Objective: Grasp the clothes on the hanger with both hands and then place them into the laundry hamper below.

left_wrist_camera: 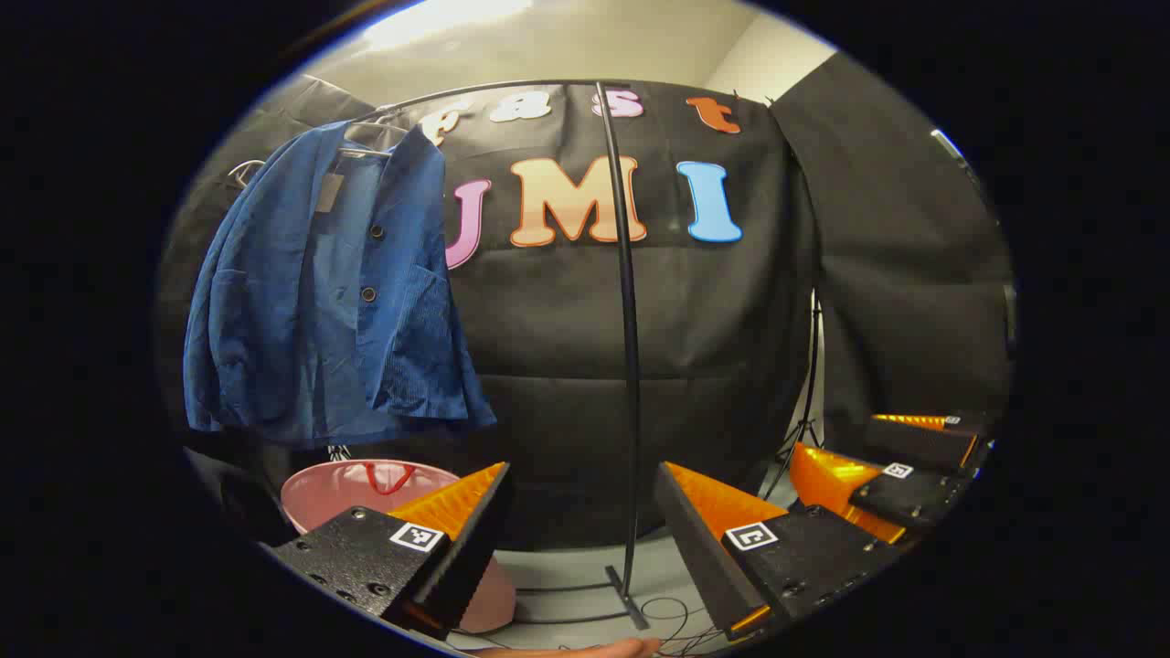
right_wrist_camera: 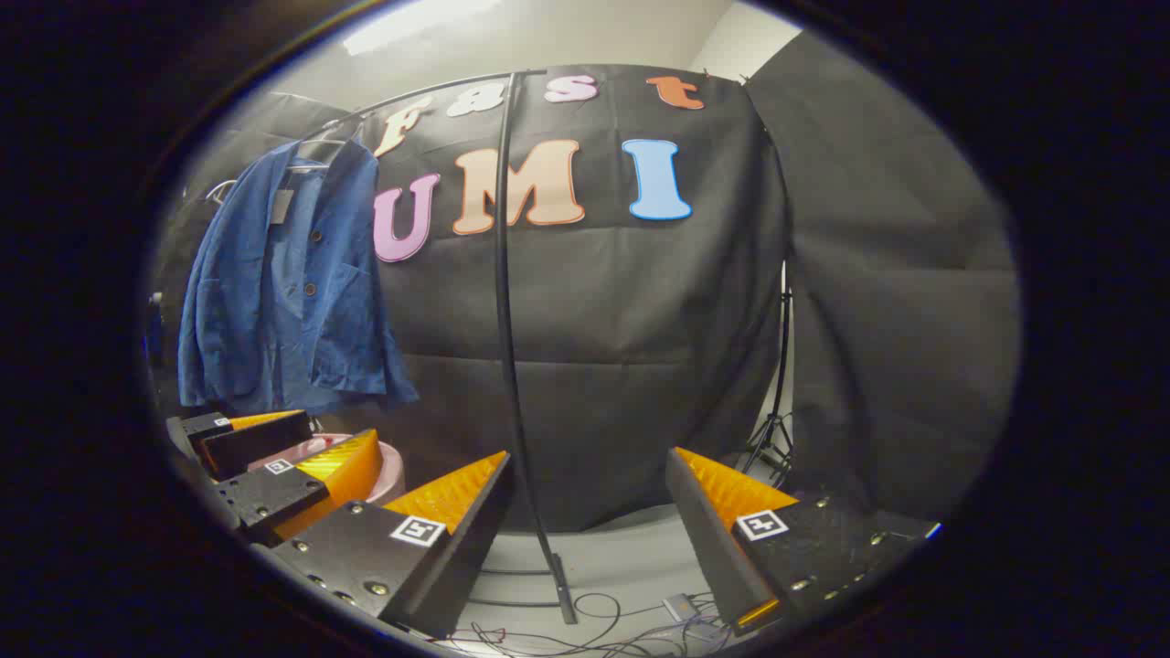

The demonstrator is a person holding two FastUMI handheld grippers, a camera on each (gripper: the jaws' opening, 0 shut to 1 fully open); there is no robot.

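Note:
A blue button-front jacket hangs on a hanger from a black garment rack's top bar, at the upper left of the left gripper view; the right gripper view shows the jacket at its left too. A pink laundry hamper with a red handle stands on the floor below it, partly behind my fingers, and its rim peeks out in the right gripper view. My left gripper is open and empty, well short of the jacket. My right gripper is open and empty as well. Each view shows the other gripper beside it.
The rack's black upright pole runs down to a foot on the grey floor, between my fingers. Loose cables lie by the foot. A tripod leg stands at the right by the wall cloth.

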